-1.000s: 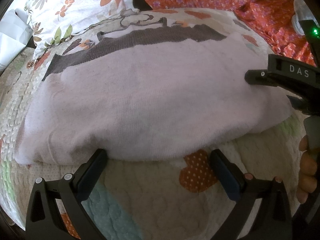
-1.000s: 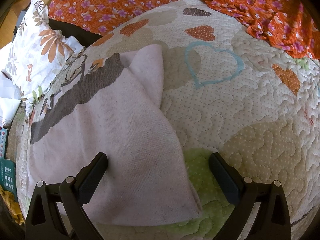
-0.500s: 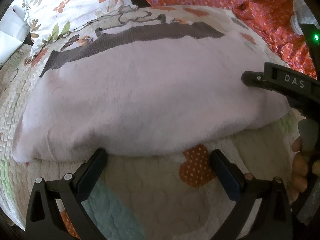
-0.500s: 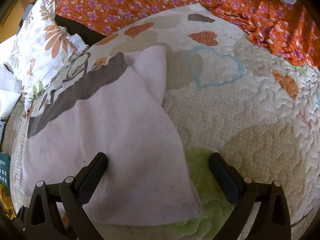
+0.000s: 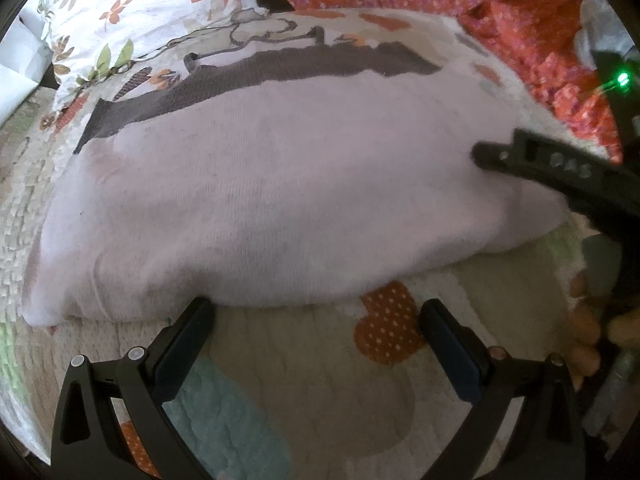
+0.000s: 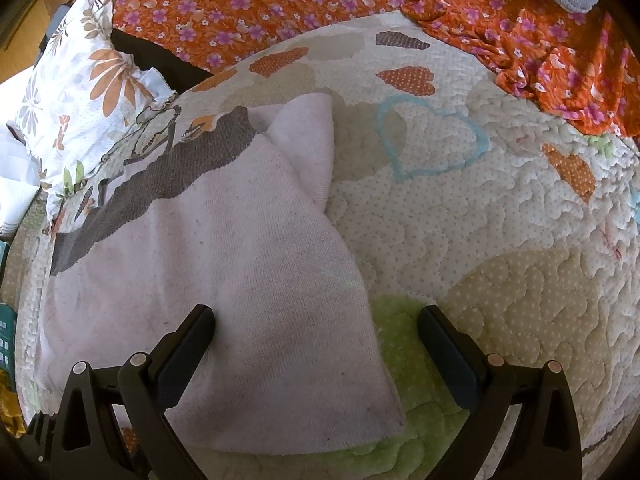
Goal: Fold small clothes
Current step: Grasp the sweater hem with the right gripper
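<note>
A pale pink knit garment (image 5: 288,200) with a dark grey band (image 5: 256,76) along its far edge lies folded flat on a quilted bedspread (image 5: 320,368). In the right wrist view the garment (image 6: 224,264) fills the left half, a sleeve (image 6: 308,136) sticking out at the top. My left gripper (image 5: 316,332) is open and empty, just short of the garment's near fold. My right gripper (image 6: 316,340) is open over the garment's right corner; one of its fingers (image 5: 552,168) shows above the cloth in the left wrist view.
A floral pillow (image 6: 84,92) lies at the far left. Orange flowered fabric (image 6: 540,40) is bunched along the back and right. The quilt (image 6: 500,240) with heart patches stretches right of the garment. A teal box (image 6: 6,344) sits at the left edge.
Both grippers drew back and rose slightly; the garment shows a little farther away. The right gripper's finger moved left over the cloth. The garment did not move.
</note>
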Demonstrator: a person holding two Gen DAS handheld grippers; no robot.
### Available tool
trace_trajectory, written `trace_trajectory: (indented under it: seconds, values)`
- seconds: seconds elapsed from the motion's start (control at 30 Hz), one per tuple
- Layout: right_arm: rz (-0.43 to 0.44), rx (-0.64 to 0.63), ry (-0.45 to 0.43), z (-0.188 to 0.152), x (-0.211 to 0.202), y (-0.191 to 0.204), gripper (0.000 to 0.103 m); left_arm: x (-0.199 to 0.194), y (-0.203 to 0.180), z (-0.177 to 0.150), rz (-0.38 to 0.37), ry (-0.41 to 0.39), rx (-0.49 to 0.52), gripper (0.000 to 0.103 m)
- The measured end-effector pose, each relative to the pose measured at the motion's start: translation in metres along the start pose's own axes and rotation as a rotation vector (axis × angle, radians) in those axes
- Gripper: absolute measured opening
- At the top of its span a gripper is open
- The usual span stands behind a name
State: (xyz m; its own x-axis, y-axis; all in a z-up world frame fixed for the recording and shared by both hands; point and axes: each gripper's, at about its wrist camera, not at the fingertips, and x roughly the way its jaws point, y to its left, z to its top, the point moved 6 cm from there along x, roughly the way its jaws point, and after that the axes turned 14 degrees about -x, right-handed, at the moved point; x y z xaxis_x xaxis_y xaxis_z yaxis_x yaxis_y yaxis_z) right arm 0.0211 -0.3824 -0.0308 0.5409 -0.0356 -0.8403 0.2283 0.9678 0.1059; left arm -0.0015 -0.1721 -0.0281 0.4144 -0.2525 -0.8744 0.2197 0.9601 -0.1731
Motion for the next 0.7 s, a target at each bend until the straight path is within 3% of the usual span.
trace_trajectory:
  seconds: [0.07,0.2,0.33,0.43,0.63,0.7]
  values:
    - [0.000,-0.005,-0.002,0.000,0.000,0.000,0.103,-0.009,0.006,0.004,-0.024,-0.029,-0.012,0.103]
    - [-0.001,-0.016,0.002,0.001,-0.001,0.000,0.103,-0.038,0.038,0.024,0.003,-0.157,-0.049,0.103]
    - [-0.015,-0.004,-0.031,0.001,-0.022,0.006,0.103,-0.054,0.101,0.050,0.072,-0.214,-0.208,0.103]
    - [-0.036,-0.048,-0.079,0.001,-0.039,0.021,0.103,-0.055,0.153,0.063,0.122,-0.192,-0.344,0.103]
    - [-0.020,0.017,-0.022,0.012,-0.036,0.019,0.101,-0.057,0.212,0.069,0.095,-0.140,-0.505,0.103]
    - [-0.002,-0.046,-0.038,0.026,-0.044,0.040,0.100,-0.065,0.228,0.071,0.094,-0.155,-0.543,0.103]
